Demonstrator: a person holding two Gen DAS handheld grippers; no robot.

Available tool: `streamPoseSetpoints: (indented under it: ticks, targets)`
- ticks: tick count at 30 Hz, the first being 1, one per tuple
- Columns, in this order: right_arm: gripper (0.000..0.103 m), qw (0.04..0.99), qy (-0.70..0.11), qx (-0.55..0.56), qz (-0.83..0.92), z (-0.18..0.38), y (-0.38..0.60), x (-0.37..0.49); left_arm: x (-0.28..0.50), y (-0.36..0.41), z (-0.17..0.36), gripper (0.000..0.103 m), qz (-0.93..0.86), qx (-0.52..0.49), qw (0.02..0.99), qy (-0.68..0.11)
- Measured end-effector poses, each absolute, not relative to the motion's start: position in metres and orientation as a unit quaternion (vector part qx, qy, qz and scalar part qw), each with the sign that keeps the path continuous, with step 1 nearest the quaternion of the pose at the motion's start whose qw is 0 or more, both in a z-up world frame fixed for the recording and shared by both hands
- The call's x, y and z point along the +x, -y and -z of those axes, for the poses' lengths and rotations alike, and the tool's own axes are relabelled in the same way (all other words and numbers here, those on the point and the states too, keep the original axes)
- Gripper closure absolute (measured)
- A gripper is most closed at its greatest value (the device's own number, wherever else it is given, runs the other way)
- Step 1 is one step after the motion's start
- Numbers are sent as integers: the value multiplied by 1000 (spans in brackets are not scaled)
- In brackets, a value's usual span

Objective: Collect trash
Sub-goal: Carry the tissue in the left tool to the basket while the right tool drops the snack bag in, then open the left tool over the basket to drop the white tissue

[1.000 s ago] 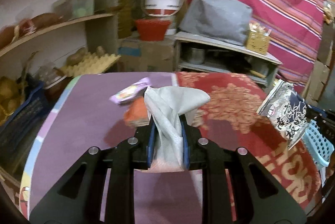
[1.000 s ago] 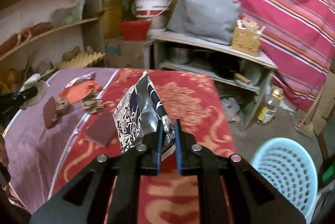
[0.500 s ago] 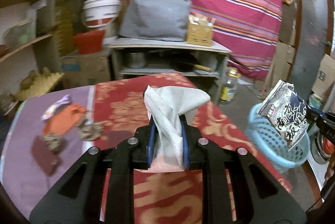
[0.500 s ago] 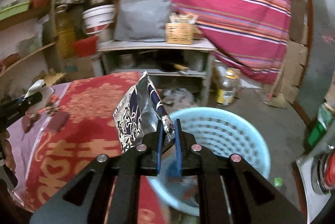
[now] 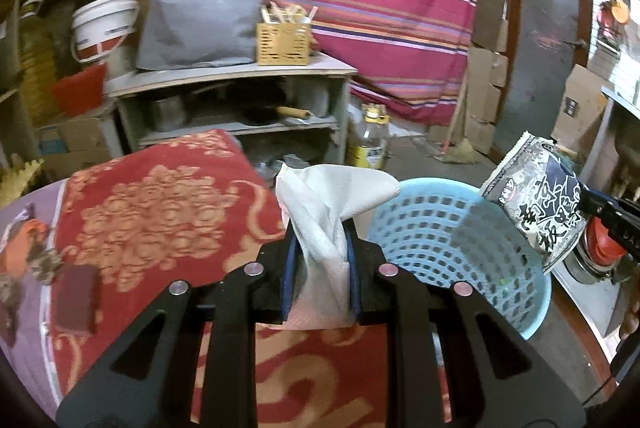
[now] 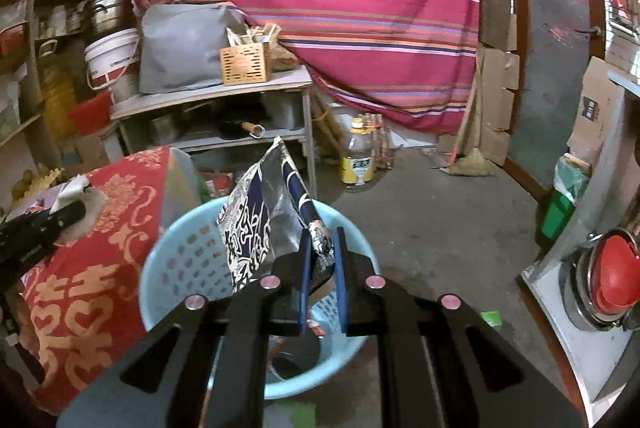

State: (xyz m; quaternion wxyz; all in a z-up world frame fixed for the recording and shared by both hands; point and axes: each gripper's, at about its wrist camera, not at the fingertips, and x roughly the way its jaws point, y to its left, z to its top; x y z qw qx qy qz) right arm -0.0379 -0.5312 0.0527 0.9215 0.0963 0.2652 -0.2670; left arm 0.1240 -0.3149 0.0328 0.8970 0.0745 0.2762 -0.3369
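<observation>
My left gripper (image 5: 320, 248) is shut on a crumpled white tissue (image 5: 324, 204), held over the edge of the table beside the light blue basket (image 5: 460, 240). My right gripper (image 6: 320, 252) is shut on a dark blue and silver snack wrapper (image 6: 256, 228) and holds it over the basket (image 6: 180, 268). The wrapper also shows at the right of the left wrist view (image 5: 536, 204). More trash lies on the table at the far left: an orange wrapper (image 5: 16, 244) and a maroon piece (image 5: 76, 292).
The table has a red patterned cloth (image 5: 160, 196). A grey shelf unit (image 6: 224, 116) stands behind it, with a yellow-labelled bottle (image 6: 356, 160) on the floor. A red-lidded pot (image 6: 612, 280) sits at the right. The concrete floor (image 6: 440, 212) lies beyond the basket.
Both grippers have swung right, away from the table toward the blue basket. The right gripper with the wrapper now sits over the basket; the left with the tissue is near its rim.
</observation>
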Motion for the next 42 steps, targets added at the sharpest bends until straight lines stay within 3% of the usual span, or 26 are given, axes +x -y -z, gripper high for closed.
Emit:
streamPoseSetpoints:
  ticks: [15,19,26,29,31,40,42]
  targets:
    - [88,909,-299,107,269,-33,549,-33,110,369,-22,83,369,89,882,-280]
    - [69,908,-308,100,265,-30,544,-28,110,368,-22,83,366,90,883,-279]
    - [68,907,-310,96,269,-30,542,-31,111,364,-25,83,362,86,885,-279]
    - [54,909,-296,103,273,-35,546,-40,111,364,-25,83,365,86,884,-279]
    - [52,911,-286,108,276,-39,547,-45,108,368,-26,83,370,89,882,-278]
    - [52,918,-260,121,275,-49,551,-57,107,394,-12,77,390,108,866,-294]
    - [52,917,-260,122,276,-49,552,-58,106,396,-11,64,394,102,864,-296]
